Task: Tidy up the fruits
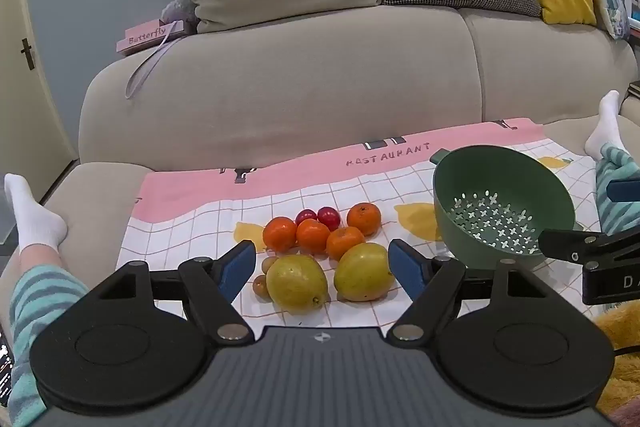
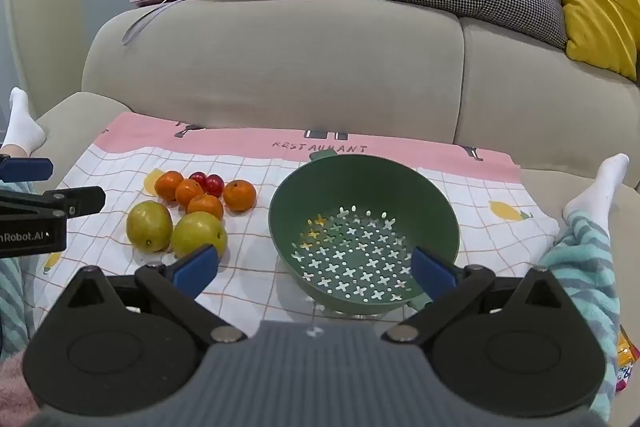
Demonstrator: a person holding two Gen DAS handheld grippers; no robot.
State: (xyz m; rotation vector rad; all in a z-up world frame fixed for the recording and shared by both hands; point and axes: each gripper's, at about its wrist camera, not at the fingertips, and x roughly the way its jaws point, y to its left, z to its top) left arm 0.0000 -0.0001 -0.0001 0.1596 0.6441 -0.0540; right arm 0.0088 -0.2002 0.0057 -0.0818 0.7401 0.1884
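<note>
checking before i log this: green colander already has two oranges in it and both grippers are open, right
Not quite: the colander is empty, as the right wrist view shows. All four oranges lie on the cloth beside it. Both the left gripper and the right gripper are open, as you said.

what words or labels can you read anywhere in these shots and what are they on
"Butterfly": on the pink box lying on the sofa armrest.
"RESTAURANT": hand-lettered on the pink band of the cloth under the fruit.
"nRobot.AI": on the left tongs as the right wrist view shows them; the start is cut off.
"DA": on the right tongs in the left wrist view, cut off by the picture edge.
Orange packet at lower right: print too blurred to read.
</note>
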